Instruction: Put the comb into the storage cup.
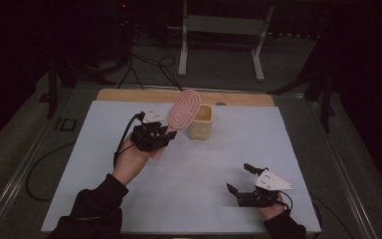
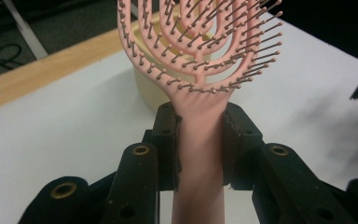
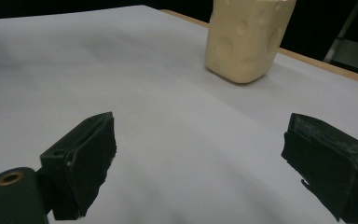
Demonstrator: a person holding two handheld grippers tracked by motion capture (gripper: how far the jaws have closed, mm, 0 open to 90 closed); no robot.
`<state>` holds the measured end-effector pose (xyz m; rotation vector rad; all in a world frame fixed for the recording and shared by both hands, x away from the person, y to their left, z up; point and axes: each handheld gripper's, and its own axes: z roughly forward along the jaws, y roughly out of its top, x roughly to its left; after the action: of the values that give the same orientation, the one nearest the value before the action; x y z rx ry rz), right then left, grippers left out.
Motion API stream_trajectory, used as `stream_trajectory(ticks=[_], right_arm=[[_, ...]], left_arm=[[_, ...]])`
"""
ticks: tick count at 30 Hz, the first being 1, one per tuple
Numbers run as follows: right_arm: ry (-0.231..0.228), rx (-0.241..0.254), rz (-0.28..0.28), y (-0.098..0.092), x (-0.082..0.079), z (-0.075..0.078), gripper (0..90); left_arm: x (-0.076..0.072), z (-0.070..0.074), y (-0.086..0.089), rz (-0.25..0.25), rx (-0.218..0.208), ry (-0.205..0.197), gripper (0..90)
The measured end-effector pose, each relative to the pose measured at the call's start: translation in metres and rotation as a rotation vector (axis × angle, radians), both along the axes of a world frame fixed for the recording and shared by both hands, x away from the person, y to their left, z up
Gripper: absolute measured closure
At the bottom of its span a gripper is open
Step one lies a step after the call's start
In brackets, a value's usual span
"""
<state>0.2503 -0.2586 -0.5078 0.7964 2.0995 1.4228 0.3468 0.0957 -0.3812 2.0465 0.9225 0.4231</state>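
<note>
Left of centre on the white table [image 1: 219, 164], above the surface: left gripper [image 1: 168, 133], raised in the hand [image 1: 129, 162], jaws clamped on the handle of a pink hairbrush [image 1: 185, 109]. Brush head rising from the gripper toward 1 o'clock, bristled face turned toward the camera (vented, looped ribs, ball-tipped bristles). Seen along the gripper's own jaws, handle [image 2: 199, 154] pinched upright between the two black pads [image 2: 165, 144], head fanning out toward 12 o'clock. Just beyond the head, at about 2 o'clock from the gripper, a cream-coloured cup [image 1: 200, 122] standing upright on the table, brush head overlapping its near rim in the high view; touching or merely in front, impossible to tell. Well apart, at about 4 o'clock from the brush, near the table's front edge: right gripper [image 1: 238, 179], resting low, jaws spread wide with nothing between them, the cup [image 3: 247, 37] ahead at 1 o'clock.
</note>
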Motion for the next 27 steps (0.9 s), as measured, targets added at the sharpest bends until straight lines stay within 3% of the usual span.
stream_trajectory(ticks=[2,7,17,18,20,21,22,27], right_arm=[[0.001,0.002,-0.001,0.000,0.000,0.000,9.2],[0.003,0.000,0.001,0.000,0.000,0.000,9.3],[0.003,0.001,0.000,-0.001,0.000,0.000,9.3],[0.003,0.002,0.002,-0.001,0.000,0.000,9.2],[0.006,0.001,-0.001,-0.001,0.000,0.000,9.2],[0.006,0.002,-0.001,-0.001,0.000,-0.001,9.3],[0.008,0.004,-0.001,-0.001,0.000,-0.001,9.3],[0.006,0.004,0.000,-0.001,0.001,-0.001,9.3]], left_arm=[[0.002,0.001,-0.001,0.001,-0.012,-0.003,70.0],[0.012,0.005,-0.007,0.004,-0.061,-0.054,70.0],[0.032,0.007,-0.019,-0.039,-0.119,-0.064,70.0],[0.037,0.007,-0.021,-0.061,-0.155,-0.060,70.0],[0.038,0.007,-0.022,-0.068,-0.161,-0.076,69.9],[0.042,0.006,-0.023,-0.093,-0.212,-0.077,69.9],[0.044,0.007,-0.023,-0.093,-0.229,-0.081,69.9],[0.051,0.009,-0.026,-0.085,-0.250,-0.105,70.0]])
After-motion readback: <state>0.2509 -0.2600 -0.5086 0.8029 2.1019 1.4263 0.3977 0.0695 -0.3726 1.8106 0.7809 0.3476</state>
